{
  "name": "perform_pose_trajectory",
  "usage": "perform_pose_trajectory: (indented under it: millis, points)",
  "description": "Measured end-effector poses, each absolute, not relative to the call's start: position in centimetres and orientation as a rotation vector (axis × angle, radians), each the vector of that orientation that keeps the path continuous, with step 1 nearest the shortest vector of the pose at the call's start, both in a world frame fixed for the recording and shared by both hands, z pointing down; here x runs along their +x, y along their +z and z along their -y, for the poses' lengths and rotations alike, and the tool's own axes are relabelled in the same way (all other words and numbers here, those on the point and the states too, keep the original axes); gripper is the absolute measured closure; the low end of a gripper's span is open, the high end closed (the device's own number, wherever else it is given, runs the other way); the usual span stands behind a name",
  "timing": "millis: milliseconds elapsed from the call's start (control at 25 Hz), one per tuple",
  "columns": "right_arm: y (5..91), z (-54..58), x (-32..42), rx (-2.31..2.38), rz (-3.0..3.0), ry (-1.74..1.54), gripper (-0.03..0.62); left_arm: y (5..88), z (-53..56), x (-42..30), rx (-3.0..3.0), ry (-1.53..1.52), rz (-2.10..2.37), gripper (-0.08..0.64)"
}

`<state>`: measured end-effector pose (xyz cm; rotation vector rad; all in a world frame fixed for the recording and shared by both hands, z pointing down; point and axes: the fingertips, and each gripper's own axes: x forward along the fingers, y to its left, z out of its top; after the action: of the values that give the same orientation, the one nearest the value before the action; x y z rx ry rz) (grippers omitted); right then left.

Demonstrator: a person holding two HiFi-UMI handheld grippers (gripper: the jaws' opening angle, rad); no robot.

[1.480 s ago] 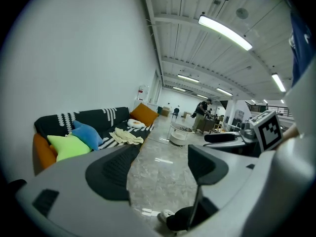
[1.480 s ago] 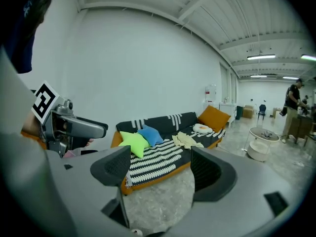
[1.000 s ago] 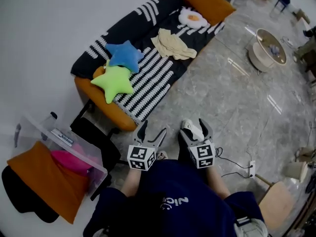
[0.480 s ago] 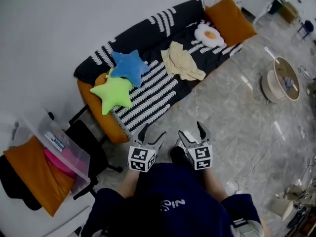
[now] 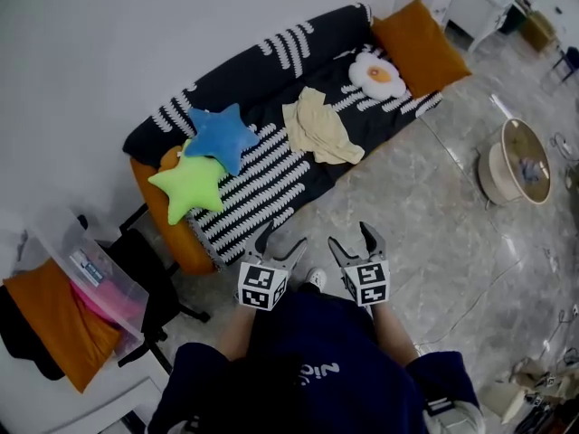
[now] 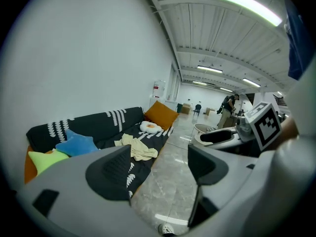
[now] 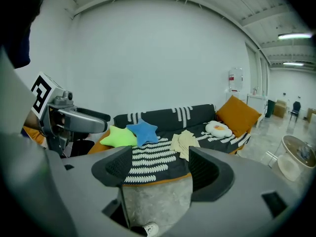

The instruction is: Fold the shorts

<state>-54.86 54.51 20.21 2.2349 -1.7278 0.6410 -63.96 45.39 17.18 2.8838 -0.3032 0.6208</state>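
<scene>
The shorts are a pale yellow, crumpled garment lying on the black-and-white striped sofa, between the star pillows and the egg pillow. They also show in the left gripper view and the right gripper view. My left gripper and right gripper are held side by side over the marble floor, well short of the sofa. The left gripper stands open and empty. The right gripper has its jaws closing a little, wide apart with nothing between them.
A blue star pillow and a green star pillow lie at the sofa's left end. An egg-shaped pillow and an orange cushion lie at its right. A black chair and a clear storage box stand left. A round low table stands right.
Both grippers and I have moved across the floor toward the sofa. The sofa and shorts now sit more centred ahead. Neither gripper has taken hold of anything.
</scene>
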Motion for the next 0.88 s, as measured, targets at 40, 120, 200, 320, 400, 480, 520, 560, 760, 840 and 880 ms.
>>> perform_pose_trajectory:
  millis: [40, 120, 200, 320, 400, 480, 520, 560, 760, 840, 880]
  points:
    - [20.3, -54.5, -54.4, 2.236, 1.728, 0.647, 0.244, 17.1, -45.3, -63.3, 2.883, 0.621, 0.302, 0.201]
    - [20.3, -54.5, -53.9, 2.238, 1.732, 0.655, 0.246, 16.9, -45.0, -62.3, 2.871, 0.608, 0.307, 0.202]
    - [20.6, -54.5, -53.5, 2.233, 1.731, 0.667, 0.247, 17.1, -44.7, -61.5, 2.861, 0.610, 0.302, 0.202]
    - [21.6, -54.3, -52.6, 2.218, 1.712, 0.704, 0.250, 17.9, -44.1, -60.4, 2.835, 0.627, 0.302, 0.202]
    - [22.2, -54.3, -51.9, 2.222, 1.692, 0.731, 0.251, 18.2, -43.1, -59.3, 2.809, 0.619, 0.316, 0.209]
    - [22.3, -54.1, -50.9, 2.251, 1.670, 0.746, 0.253, 18.1, -41.7, -57.6, 2.795, 0.596, 0.315, 0.212]
    - [22.2, -53.8, -50.2, 2.264, 1.657, 0.743, 0.254, 17.9, -41.0, -56.5, 2.798, 0.585, 0.304, 0.212]
    - [22.1, -53.5, -49.4, 2.272, 1.643, 0.735, 0.255, 17.8, -40.3, -55.4, 2.806, 0.579, 0.286, 0.212]
    - [21.7, -51.2, -45.0, 2.315, 1.572, 0.732, 0.259, 18.4, -37.2, -50.5, 2.825, 0.616, 0.206, 0.212]
    - [21.3, -49.6, -43.0, 2.342, 1.549, 0.735, 0.261, 18.4, -35.5, -48.4, 2.830, 0.616, 0.188, 0.212]
    - [21.1, -48.7, -42.2, 2.350, 1.540, 0.736, 0.262, 18.4, -34.6, -47.5, 2.832, 0.618, 0.177, 0.212]
